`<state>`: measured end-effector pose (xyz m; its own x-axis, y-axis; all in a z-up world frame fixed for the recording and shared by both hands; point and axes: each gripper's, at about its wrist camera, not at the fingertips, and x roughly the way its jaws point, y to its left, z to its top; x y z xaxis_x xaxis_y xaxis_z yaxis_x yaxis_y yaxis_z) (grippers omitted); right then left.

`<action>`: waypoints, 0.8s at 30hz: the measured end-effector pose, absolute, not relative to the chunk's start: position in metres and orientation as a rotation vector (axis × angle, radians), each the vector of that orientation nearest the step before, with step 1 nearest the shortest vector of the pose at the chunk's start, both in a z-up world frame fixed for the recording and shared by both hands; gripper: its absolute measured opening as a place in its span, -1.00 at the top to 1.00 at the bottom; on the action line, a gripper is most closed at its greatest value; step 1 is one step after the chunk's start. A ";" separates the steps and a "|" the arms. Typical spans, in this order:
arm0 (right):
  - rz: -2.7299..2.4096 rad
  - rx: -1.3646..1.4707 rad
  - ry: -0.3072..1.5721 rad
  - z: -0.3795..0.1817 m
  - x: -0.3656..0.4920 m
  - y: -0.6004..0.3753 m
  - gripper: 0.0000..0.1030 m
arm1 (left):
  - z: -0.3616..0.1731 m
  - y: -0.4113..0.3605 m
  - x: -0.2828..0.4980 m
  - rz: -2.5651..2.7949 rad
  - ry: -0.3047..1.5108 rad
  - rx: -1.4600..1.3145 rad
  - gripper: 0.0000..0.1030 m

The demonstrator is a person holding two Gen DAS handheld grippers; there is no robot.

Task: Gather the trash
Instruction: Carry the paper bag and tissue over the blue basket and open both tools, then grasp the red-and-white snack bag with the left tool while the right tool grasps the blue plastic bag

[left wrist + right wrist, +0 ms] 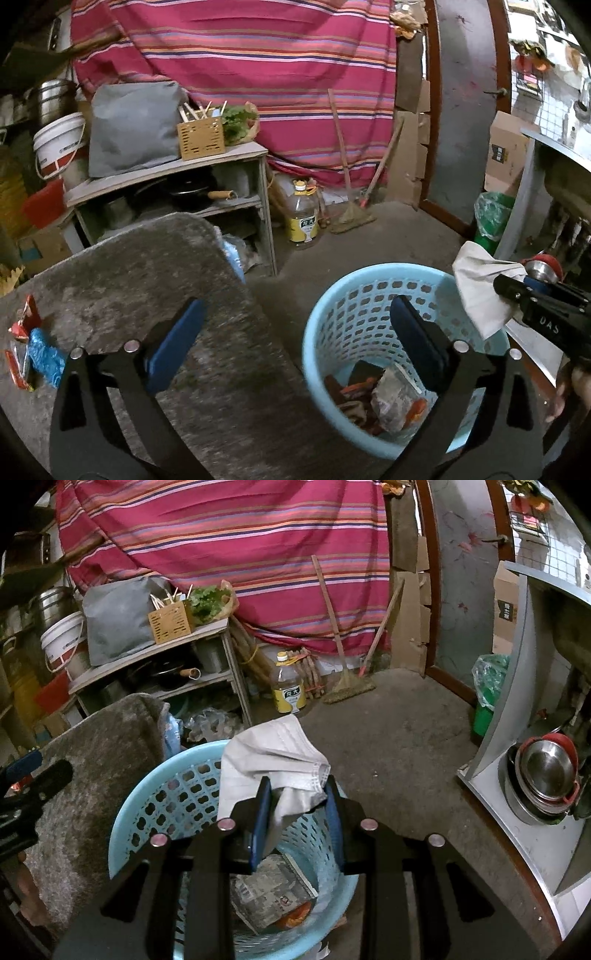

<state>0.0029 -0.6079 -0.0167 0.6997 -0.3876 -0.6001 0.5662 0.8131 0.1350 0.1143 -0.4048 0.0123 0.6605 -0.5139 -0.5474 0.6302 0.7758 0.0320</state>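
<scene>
- White face mask (273, 753) pinched in right gripper (298, 814), held over light-blue mesh basket (129, 812) w/ wrappers (384, 398) inside.
- Left gripper (299, 343) spread wide, nothing between its fingers.
- Red & blue wrappers (31, 347) lie on grey tabletop (147, 280), left of basket.
- Bare concrete floor (388, 738); striped pink cloth (236, 59) behind shelf (173, 173).

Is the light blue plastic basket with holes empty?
No, the light blue plastic basket already has crumpled wrappers lying at its bottom, seen plainly from the left wrist camera.
</scene>
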 end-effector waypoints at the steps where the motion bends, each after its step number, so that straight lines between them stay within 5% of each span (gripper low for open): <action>1: -0.539 0.321 0.592 -0.017 0.005 -0.606 0.43 | 0.013 -0.401 0.116 -0.646 0.547 0.224 -0.89; 7: -0.524 0.322 0.627 -0.022 0.019 -0.601 0.38 | 0.018 -0.374 0.129 -0.611 0.558 0.174 -0.89; 8: -0.521 0.322 0.639 -0.024 0.021 -0.600 0.31 | 0.019 -0.369 0.131 -0.601 0.555 0.170 -0.89; 11: -0.539 0.290 0.662 -0.026 0.030 -0.592 -0.35 | 0.022 -0.357 0.134 -0.578 0.542 0.177 -0.90; 24: -0.528 0.212 0.674 -0.018 0.075 -0.541 -0.83 | 0.026 -0.263 0.163 -0.436 0.531 0.190 -0.90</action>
